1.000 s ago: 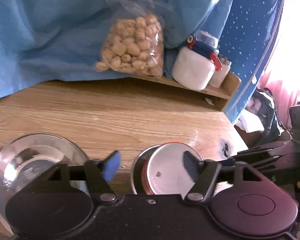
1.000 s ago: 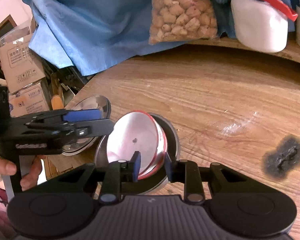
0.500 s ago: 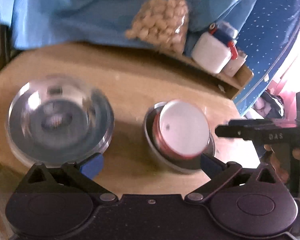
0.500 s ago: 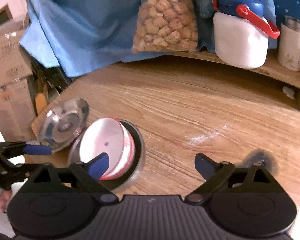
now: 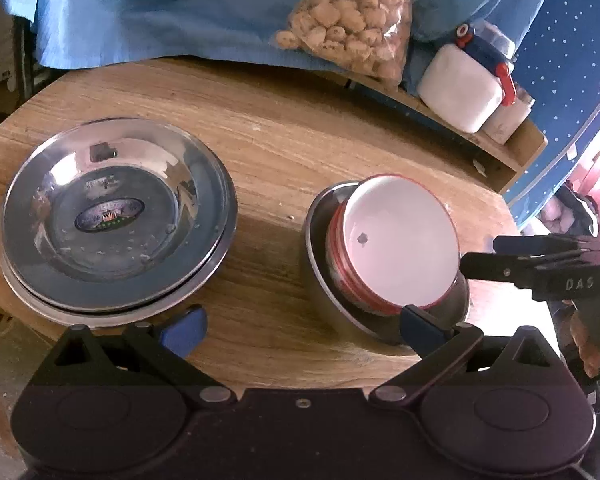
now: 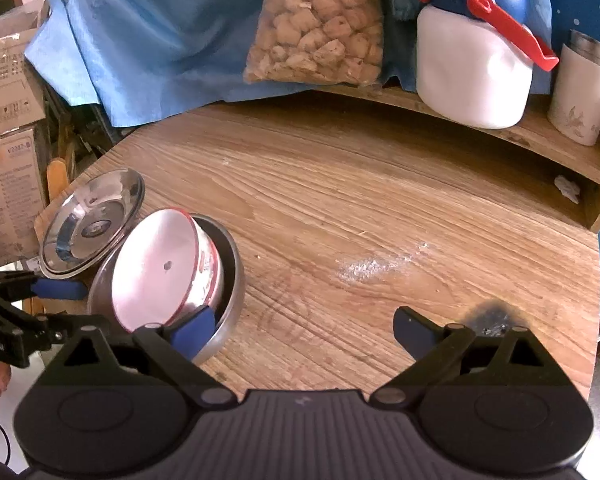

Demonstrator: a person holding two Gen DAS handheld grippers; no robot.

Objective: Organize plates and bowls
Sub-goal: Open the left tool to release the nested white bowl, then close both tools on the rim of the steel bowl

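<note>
Fingers spread wide on both sides: the left tool [image 5: 302,330] hangs released and empty over the near edge of the bench [image 5: 284,152], and the right tool [image 6: 302,330] is just as open, gripping nothing, its left fingertip close in front of the bowls. Just beyond the left tool sit the two piles. On its left, the steel plates [image 5: 116,216] lie nested, seemingly two of them, though the lower one shows only as a rim. On its right, the red-rimmed white bowl [image 5: 400,244] leans tilted inside the steel bowl [image 5: 328,248], not seated flat. That looks like the job in hand: a light nudge on the high rim should let it drop level, keeping the steel bowl from skating across the wood. Further back, well apart from the dishes, a bag of snacks [image 5: 352,24] rests against blue cloth [image 5: 160,12], with a white jar [image 6: 472,68] on the shelf [image 6: 560,148].
</note>
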